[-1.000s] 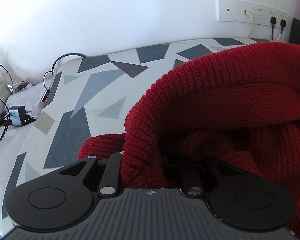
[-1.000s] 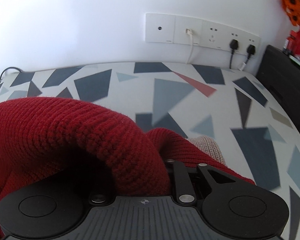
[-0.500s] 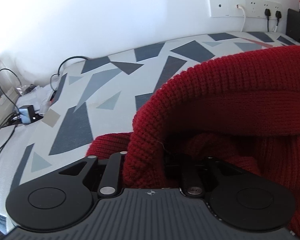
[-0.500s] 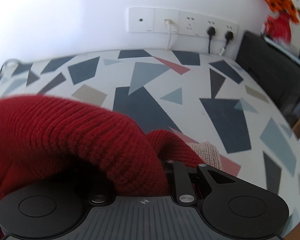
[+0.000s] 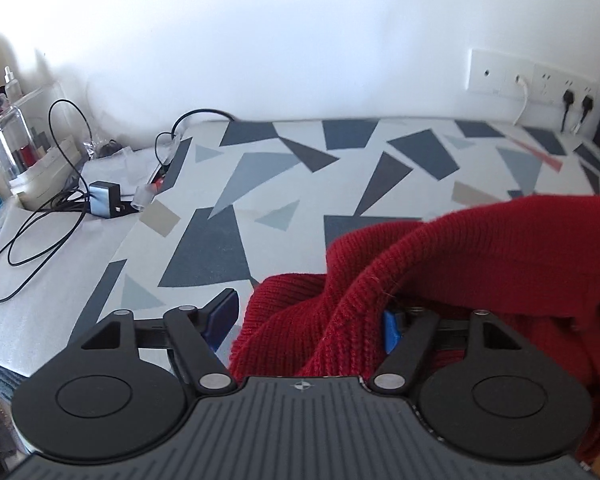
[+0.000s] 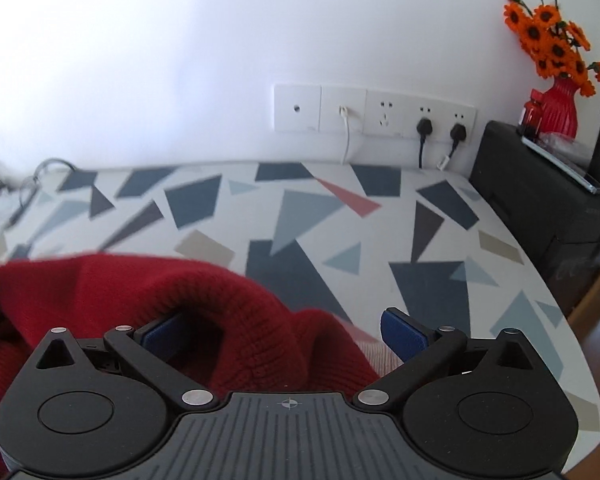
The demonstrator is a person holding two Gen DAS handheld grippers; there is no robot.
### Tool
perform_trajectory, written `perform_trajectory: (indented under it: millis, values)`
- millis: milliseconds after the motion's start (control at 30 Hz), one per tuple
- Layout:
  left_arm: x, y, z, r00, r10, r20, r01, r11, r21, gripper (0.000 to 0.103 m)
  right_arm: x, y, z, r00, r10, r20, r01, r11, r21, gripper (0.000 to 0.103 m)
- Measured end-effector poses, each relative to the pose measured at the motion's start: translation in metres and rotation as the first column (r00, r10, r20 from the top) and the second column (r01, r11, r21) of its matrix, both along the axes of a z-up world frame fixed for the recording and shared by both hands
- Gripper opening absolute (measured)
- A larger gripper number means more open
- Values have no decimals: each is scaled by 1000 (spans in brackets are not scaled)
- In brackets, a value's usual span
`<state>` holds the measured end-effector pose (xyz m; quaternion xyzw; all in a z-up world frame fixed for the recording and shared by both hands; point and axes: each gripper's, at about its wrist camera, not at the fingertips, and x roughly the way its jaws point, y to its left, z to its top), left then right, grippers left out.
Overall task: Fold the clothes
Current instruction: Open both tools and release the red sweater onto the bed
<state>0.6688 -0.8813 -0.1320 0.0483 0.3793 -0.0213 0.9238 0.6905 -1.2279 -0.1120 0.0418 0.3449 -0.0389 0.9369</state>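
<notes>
A red knit sweater (image 5: 480, 248) lies bunched on the patterned table (image 5: 228, 184). My left gripper (image 5: 306, 314) hovers over the sweater's left edge with its jaws opening. Its left pad (image 5: 222, 312) is clear of the cloth, and a loose fold hangs between the jaws and over the right finger. In the right wrist view the sweater (image 6: 120, 292) fills the lower left. My right gripper (image 6: 284, 330) has its jaws opening wide. A fold sits between them untouched, and the right pad (image 6: 404, 334) stands free.
A pale knit piece (image 6: 376, 356) peeks out under the sweater. Black cables and a charger (image 5: 104, 200) lie on a white sheet at the left. Wall sockets (image 6: 376, 114) line the back wall. A black cabinet (image 6: 540, 200) with a red vase of orange flowers stands at the right.
Both grippers went from shut on the sweater's folded edge to open, letting it go. Both lifted and drew back. The fold has sunk lower onto the table.
</notes>
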Motion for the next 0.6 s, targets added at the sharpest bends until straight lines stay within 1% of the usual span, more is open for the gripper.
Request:
perform_trajectory:
  millis: [100,200,267,367,433,467,533,600]
  values:
    - [-12,13,13,1000,-10,1,10,999,-50,76,-5,-8,20,999,-10,39,7,997,78,102]
    - [-23,20,24,1000,-24,13,25,998,-66,80,-10,-22,40,995,-48,83,33,983,183,102]
    - [-30,24,33,999,-29,27,31,996,-82,83,-16,-35,53,989,-94,114,60,960,272,102]
    - [-39,29,47,998,-26,53,32,993,-114,88,-28,-58,75,966,-176,191,84,908,411,102]
    - [-43,34,58,997,-16,70,27,988,-154,92,-35,-70,93,951,-198,238,70,886,459,102]
    - [-46,37,62,997,-7,80,20,985,-169,93,-39,-73,102,942,-201,268,60,889,454,102]
    - [-55,44,66,995,18,99,2,980,-197,100,-48,-76,119,918,-182,352,24,913,407,102]
    - [-64,50,61,995,38,92,-16,974,-228,101,-56,-74,127,899,-145,414,-8,938,346,102]
